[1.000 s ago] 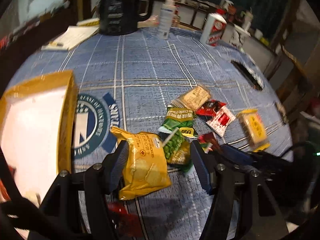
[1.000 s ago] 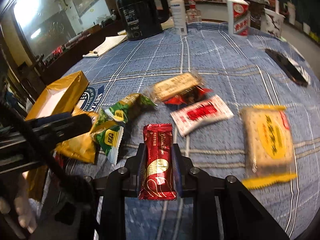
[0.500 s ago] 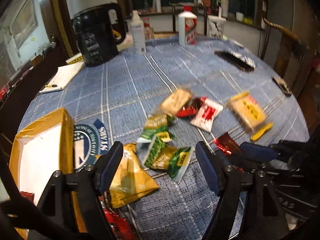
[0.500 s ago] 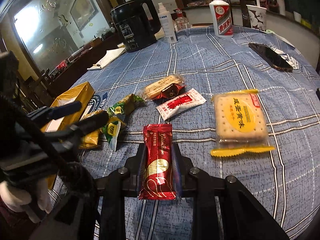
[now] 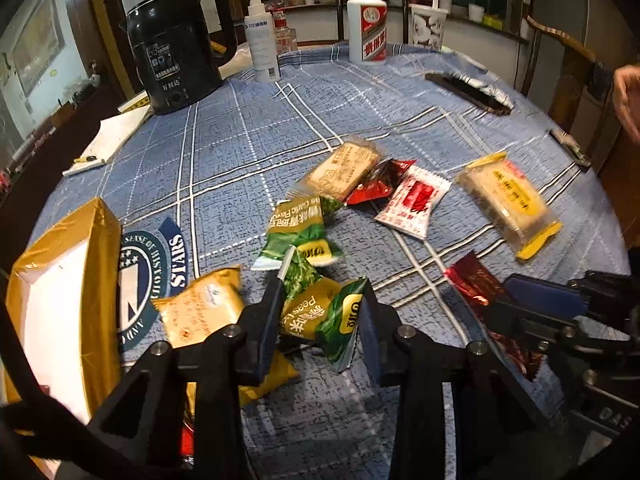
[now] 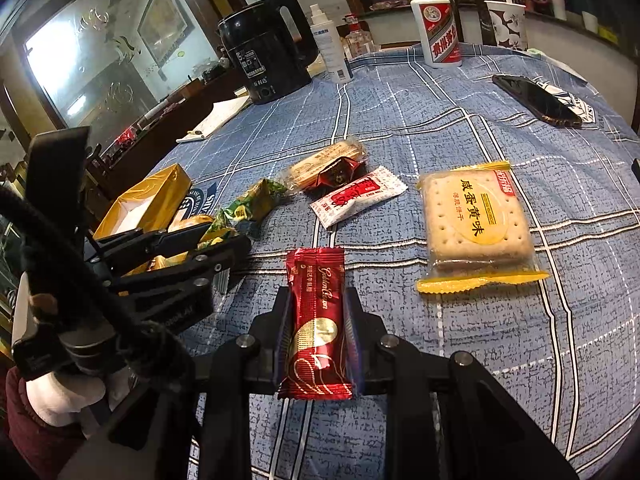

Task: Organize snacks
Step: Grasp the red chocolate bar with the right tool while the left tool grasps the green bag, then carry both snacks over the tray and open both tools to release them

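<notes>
My left gripper point(image 5: 320, 316) is closing around a green pea snack packet point(image 5: 320, 312) near the table's front; its pads touch or nearly touch the packet. A yellow snack bag point(image 5: 204, 308) lies just left of it, beside the open gold box point(image 5: 60, 280). My right gripper point(image 6: 318, 320) is shut on a red wafer bar point(image 6: 318, 320) and holds it above the blue tablecloth. A second green packet point(image 5: 298, 232), a tan biscuit pack point(image 5: 344, 168), a small red candy point(image 5: 376, 184), a white-red sachet point(image 5: 414, 202) and a yellow cracker pack point(image 6: 476, 220) lie mid-table.
A black kettle point(image 5: 176, 44), a spray bottle point(image 5: 262, 36), a white liquor bottle point(image 5: 366, 28), a paper cup point(image 5: 428, 28) and a notepad point(image 5: 116, 136) stand at the far side. A phone point(image 6: 536, 100) lies at the far right. A chair point(image 5: 560, 60) stands beyond the table.
My left gripper has narrowed from wide open and shifted right, from over the yellow bag to around the green pea packet. My right gripper has drawn back a little, still holding the red bar.
</notes>
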The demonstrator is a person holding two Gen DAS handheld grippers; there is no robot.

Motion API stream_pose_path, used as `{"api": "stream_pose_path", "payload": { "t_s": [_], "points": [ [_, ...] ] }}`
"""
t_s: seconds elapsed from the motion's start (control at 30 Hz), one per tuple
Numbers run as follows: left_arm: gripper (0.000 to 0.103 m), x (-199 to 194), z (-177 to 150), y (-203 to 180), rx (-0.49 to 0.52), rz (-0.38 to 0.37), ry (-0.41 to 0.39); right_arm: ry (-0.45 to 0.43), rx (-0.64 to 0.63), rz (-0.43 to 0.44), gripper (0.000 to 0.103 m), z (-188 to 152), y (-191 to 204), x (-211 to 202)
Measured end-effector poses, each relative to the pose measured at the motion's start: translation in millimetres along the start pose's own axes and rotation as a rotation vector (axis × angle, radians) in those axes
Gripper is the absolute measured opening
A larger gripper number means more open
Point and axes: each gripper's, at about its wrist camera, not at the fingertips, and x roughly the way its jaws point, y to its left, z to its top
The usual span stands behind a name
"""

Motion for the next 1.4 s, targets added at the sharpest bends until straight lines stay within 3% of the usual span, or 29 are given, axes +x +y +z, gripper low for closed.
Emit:
{"api": "stream_pose_path", "payload": {
  "t_s": [0.27, 0.67, 0.87, 1.23, 1.4],
  "points": [
    [0.038, -36, -12, 3, -0.078, -0.052, -0.065, -0.006, 0.022, 0.007, 0.024, -7, -1, -5],
    [0.038, -123, -50, 17, -0.218, -0.079, -0.238, -0.049, 0.000, 0.019, 0.024, -18, 29, -31],
    [0.038, -152, -75, 47, -0.321, -0.101, -0.294, -0.059, -0.037, 0.015, 0.024, -23, 55, -42],
    [0.038, -167, -122, 120, -0.491, -0.024, -0.330, -0.033, -0.166, 0.039, 0.024, -22, 122, -30],
    [0.038, -165, -143, 158, -0.581, 0.019, -0.325, -0.002, -0.219, 0.110, 0.024, -19, 157, -14]
  ]
}}
